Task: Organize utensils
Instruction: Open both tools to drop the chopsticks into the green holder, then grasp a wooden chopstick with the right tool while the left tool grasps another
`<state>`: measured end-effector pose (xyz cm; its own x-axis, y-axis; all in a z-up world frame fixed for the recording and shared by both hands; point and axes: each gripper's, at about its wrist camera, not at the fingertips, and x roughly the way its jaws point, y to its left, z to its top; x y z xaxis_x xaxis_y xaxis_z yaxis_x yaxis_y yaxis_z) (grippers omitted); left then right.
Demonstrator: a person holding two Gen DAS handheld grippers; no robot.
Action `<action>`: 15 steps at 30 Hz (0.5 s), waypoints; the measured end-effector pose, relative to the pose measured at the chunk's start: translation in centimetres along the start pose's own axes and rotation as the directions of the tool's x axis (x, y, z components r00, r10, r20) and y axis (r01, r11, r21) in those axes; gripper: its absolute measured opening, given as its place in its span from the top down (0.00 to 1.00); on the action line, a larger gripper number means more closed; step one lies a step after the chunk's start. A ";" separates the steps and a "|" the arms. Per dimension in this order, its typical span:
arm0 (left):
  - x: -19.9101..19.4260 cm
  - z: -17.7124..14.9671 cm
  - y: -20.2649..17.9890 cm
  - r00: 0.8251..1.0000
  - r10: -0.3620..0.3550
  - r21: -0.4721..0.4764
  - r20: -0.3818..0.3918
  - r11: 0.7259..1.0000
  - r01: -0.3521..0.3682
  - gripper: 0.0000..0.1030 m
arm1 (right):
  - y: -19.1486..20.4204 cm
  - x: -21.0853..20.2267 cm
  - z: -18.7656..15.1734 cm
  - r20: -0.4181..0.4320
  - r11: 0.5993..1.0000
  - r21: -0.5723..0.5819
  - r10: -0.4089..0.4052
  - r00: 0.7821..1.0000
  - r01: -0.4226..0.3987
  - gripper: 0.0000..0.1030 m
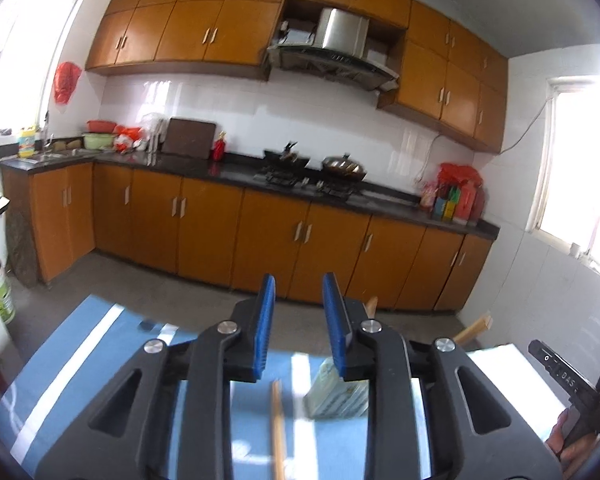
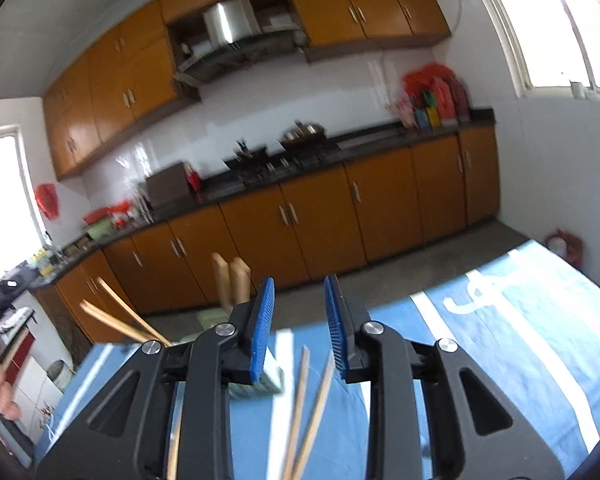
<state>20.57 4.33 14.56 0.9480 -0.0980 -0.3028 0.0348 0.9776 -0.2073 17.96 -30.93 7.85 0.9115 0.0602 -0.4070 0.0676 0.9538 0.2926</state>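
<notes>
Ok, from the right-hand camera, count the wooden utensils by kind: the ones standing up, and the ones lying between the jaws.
Wide wooden handles, standing up: 2
Slanted chopsticks, standing up: 2
Loose chopsticks on the blue cloth between the jaws: 2
Total: 6

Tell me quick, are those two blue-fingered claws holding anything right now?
Left gripper: open, nothing between its fingers.
Right gripper: open and holding nothing; loose chopsticks lie on the blue cloth below it.
</notes>
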 end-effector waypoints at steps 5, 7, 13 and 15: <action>1.0 -5.8 4.0 0.983 0.088 0.025 -0.158 0.996 -0.085 0.74 | -2.9 4.6 -5.6 -0.235 0.997 0.048 -0.048 0.971 0.060 0.74; 1.9 -8.2 5.4 0.966 0.117 0.035 -0.229 0.993 -0.112 0.74 | -2.7 6.6 -8.2 -0.323 0.997 0.067 -0.017 0.946 0.041 0.74; 3.6 -13.8 7.7 0.920 0.125 0.025 -0.371 0.992 -0.125 0.74 | 0.9 10.9 -12.5 -0.459 1.000 0.012 0.030 0.888 -0.028 0.77; 4.1 -14.7 8.0 0.910 0.114 0.014 -0.400 0.993 -0.118 0.74 | 2.2 11.5 -13.5 -0.472 0.999 -0.019 0.018 0.881 -0.030 0.77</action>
<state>20.07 9.07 -1.98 0.7399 -0.0519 -0.6708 -0.0732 0.9849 -0.1570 23.10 -24.17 -7.83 0.6129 0.2090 -0.7621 0.0323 0.9570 0.2884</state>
